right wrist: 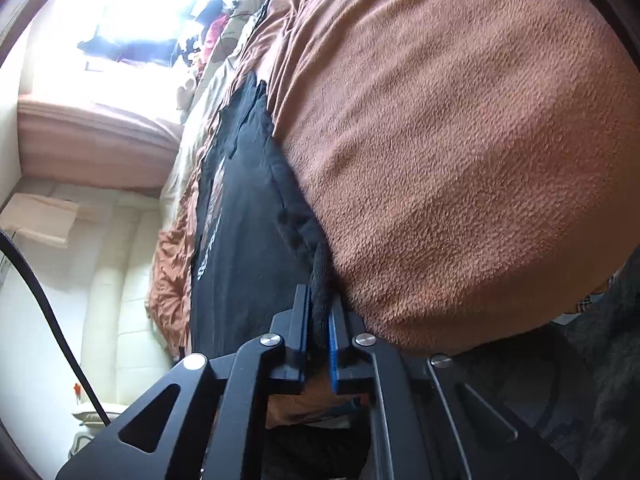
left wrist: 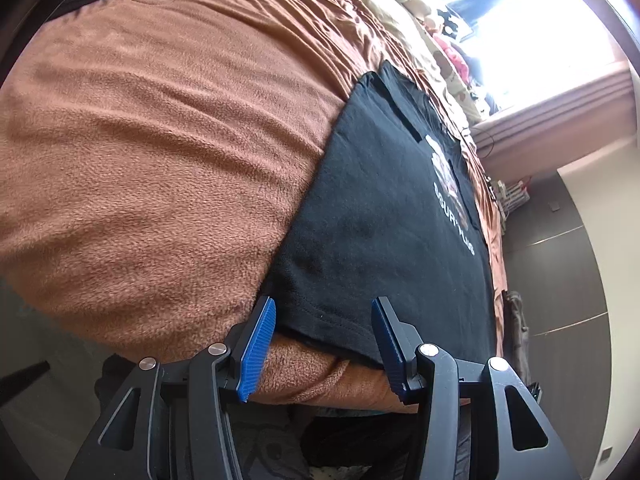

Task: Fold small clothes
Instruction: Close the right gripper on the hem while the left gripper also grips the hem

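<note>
- A black T-shirt lay partly folded on a brown fleece blanket that covered a bed, its hem edge at the near side of the bed, directly ahead of the left gripper.
- The left gripper's fingers stood wide apart, blue pads facing each other, with the shirt's stitched hem and the rolled blanket edge between them; neither pad pressed the cloth.
- White lettering and a printed picture ran along the shirt beyond the right-hand finger, toward the far end of the garment.
- A folded-in sleeve lay across the shirt's far end, well ahead of the fingertips.
- The right gripper was clamped on a bunched, twisted edge of the same black T-shirt, its fingers drawn narrow with only the cloth between the blue pads.
- From that pinch the fabric led away ahead of the fingers, the flat body of the shirt spreading to the left of them and the brown fleece blanket rising to the right.
- A bright window glared past the far end of the bed, and a dark floor showed beyond the right-hand finger in the left wrist view.
- A black cable curved down well to the left of the right gripper's fingers.
</note>
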Demonstrator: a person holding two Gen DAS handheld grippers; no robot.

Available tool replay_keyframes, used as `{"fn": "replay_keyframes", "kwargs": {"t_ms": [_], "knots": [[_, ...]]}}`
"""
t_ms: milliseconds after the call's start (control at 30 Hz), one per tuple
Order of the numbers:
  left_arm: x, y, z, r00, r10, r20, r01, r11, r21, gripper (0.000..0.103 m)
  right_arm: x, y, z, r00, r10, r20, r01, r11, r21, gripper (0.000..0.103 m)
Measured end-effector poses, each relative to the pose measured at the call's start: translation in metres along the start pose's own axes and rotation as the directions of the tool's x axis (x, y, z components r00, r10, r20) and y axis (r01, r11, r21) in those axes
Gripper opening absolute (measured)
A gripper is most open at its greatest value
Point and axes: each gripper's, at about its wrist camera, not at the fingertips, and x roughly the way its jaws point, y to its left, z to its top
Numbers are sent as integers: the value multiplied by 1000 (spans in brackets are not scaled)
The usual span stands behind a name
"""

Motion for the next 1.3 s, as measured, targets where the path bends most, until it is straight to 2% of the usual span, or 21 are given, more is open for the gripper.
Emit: {"fn": "replay_keyframes", "kwargs": {"t_ms": [133, 200, 233, 300, 433, 467, 533, 700, 1000, 1233, 1300], "knots": [[-6, 0, 0, 998, 49, 26, -50, 999, 20, 52, -5, 6, -2, 1000, -20, 16, 20, 1000, -20, 3], [-7, -2, 1, 992, 109, 56, -112, 992, 49, 52, -4, 9, -6, 1000, -26, 12, 26, 1000, -14, 3], [-5, 0, 1, 993, 108, 49, -111, 992, 55, 52, -2, 12, -7, 1000, -28, 10, 29, 1000, -11, 3], [2, 6, 2, 997, 70, 24, -70, 997, 30, 51, -1, 12, -9, 999, -30, 10, 30, 1000, -6, 3], [4, 15, 6, 1000, 4, 28, -4, 1000, -18, 51, -6, 14, -10, 1000, -24, 14, 24, 1000, -2, 3], [5, 20, 6, 999, -41, 19, 42, 998, -49, 51, -7, 14, -10, 1000, -24, 13, 24, 1000, -1, 3], [7, 30, 6, 987, -162, -4, 160, 978, -132, 51, -7, 15, -9, 1000, -29, 13, 29, 999, -15, 3], [0, 34, 3, 969, -246, 19, 247, 959, -137, 51, -7, 13, -7, 1000, -29, 12, 29, 999, -24, 3], [10, 13, 10, 995, -91, 40, 93, 993, -74, 50, -3, 11, -3, 1000, -27, 11, 28, 999, -27, 3], [26, 8, 17, 999, 7, 37, -3, 996, -88, 28, 2, 13, 0, 1000, -27, 8, 27, 1000, -14, 3], [29, 7, 19, 999, 7, 34, -3, 996, -92, 28, 3, 14, 1, 1000, -27, 5, 27, 1000, -15, 3]]}}
